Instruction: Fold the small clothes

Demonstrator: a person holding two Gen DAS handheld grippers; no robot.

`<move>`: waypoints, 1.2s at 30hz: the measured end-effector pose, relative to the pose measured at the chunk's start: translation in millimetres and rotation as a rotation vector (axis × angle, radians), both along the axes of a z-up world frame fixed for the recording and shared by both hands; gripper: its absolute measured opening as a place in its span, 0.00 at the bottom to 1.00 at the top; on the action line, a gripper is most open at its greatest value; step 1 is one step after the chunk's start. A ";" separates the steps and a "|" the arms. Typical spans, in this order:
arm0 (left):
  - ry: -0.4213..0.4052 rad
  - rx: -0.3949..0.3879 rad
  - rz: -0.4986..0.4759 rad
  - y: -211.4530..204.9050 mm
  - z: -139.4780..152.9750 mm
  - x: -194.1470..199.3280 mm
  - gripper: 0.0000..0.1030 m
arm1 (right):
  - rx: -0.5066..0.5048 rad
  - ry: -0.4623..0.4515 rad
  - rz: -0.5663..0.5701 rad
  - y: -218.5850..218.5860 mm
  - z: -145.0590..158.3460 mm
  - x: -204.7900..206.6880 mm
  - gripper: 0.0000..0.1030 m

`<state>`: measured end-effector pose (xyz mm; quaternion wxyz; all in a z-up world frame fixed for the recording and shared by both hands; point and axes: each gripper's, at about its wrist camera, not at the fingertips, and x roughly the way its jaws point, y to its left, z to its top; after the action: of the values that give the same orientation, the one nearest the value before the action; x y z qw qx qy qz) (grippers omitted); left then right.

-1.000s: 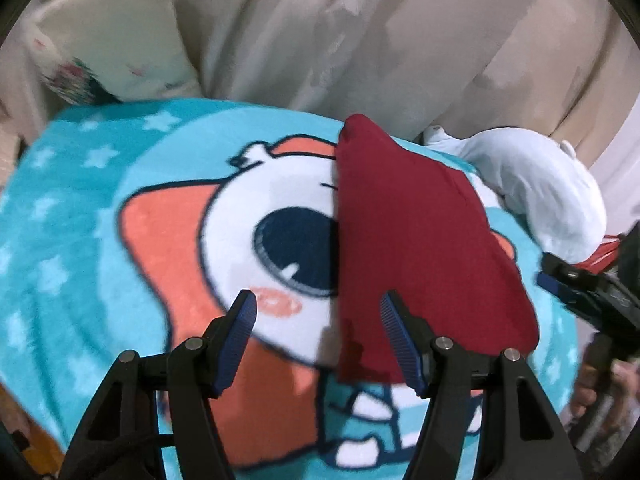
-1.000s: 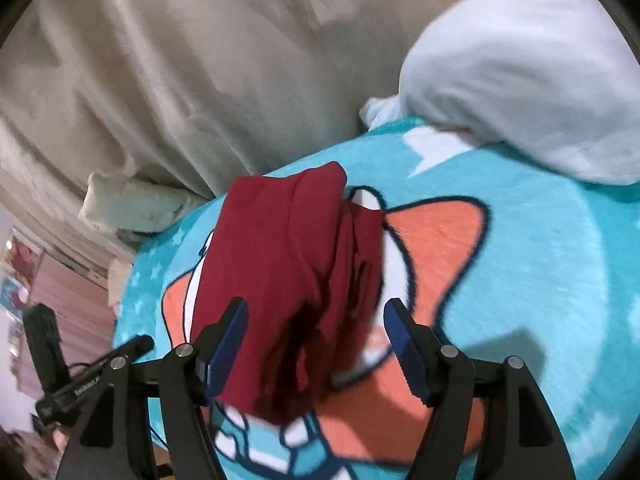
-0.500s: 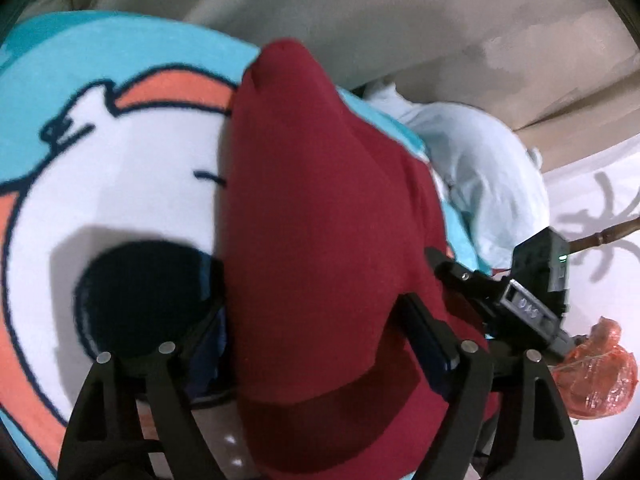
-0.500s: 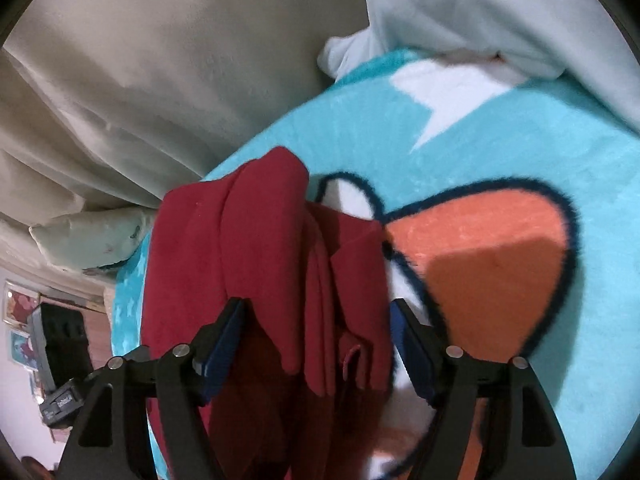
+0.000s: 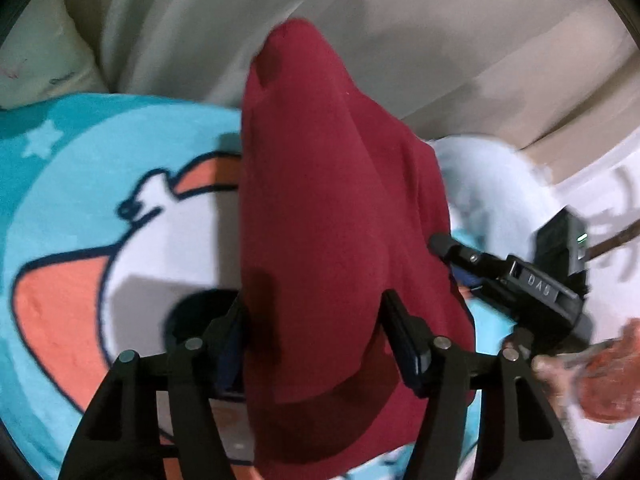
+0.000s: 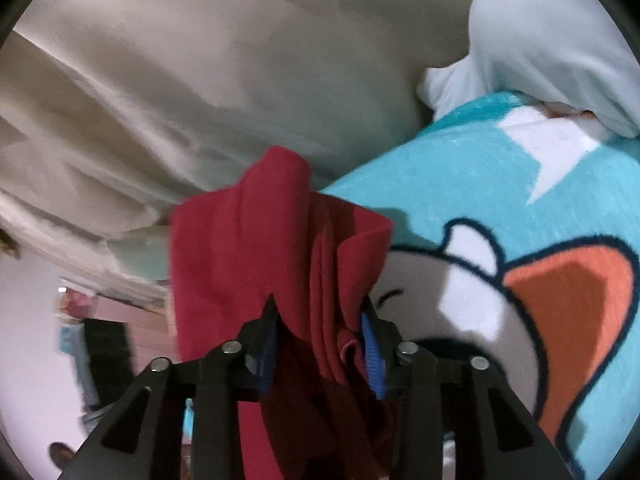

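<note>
Red garment (image 5: 332,248) hangs bunched between both tongs, pinched by the left tongs (image 5: 316,332) and the right tongs (image 6: 320,340), above the cartoon blanket (image 6: 540,208).

- The left wrist view looks forward along the left gripper (image 5: 316,332), very close to a dark red folded cloth garment (image 5: 332,240) that fills the centre of the frame.
- It faces a beige draped curtain (image 5: 400,40), above a turquoise fleece blanket with an orange-and-white cartoon print (image 5: 80,200).
- The right gripper (image 5: 452,252) enters this view from the right edge.
- The right wrist view looks forward along the right gripper (image 6: 320,340), equally close to the garment (image 6: 248,248), with the blanket (image 6: 480,168) to the right.
- Both views share the garment, the blanket, the curtain (image 6: 200,60) and a pale blue plush toy (image 5: 492,184) (image 6: 540,40).
</note>
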<state>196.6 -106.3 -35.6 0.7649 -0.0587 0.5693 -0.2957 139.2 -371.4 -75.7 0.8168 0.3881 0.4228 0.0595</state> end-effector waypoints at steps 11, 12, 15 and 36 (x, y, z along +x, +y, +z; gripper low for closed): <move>-0.127 0.005 0.140 39.6 14.4 -37.6 0.61 | -0.167 -0.121 -0.020 18.2 60.5 -23.4 0.45; -0.147 0.019 0.160 44.2 16.6 -42.0 0.61 | -0.136 -0.144 0.024 27.0 63.4 -23.4 0.45; -0.187 0.060 0.194 58.3 26.3 -48.6 0.61 | -0.047 -0.144 0.146 54.0 52.5 -21.9 0.46; -0.670 0.231 0.380 70.2 102.9 -152.3 0.89 | -0.338 -0.021 0.035 56.9 36.5 -92.7 0.52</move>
<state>44.3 -36.1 67.2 0.9507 0.0232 0.2971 -0.0858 46.5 -314.5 -39.2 0.8735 0.2371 0.4251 0.0058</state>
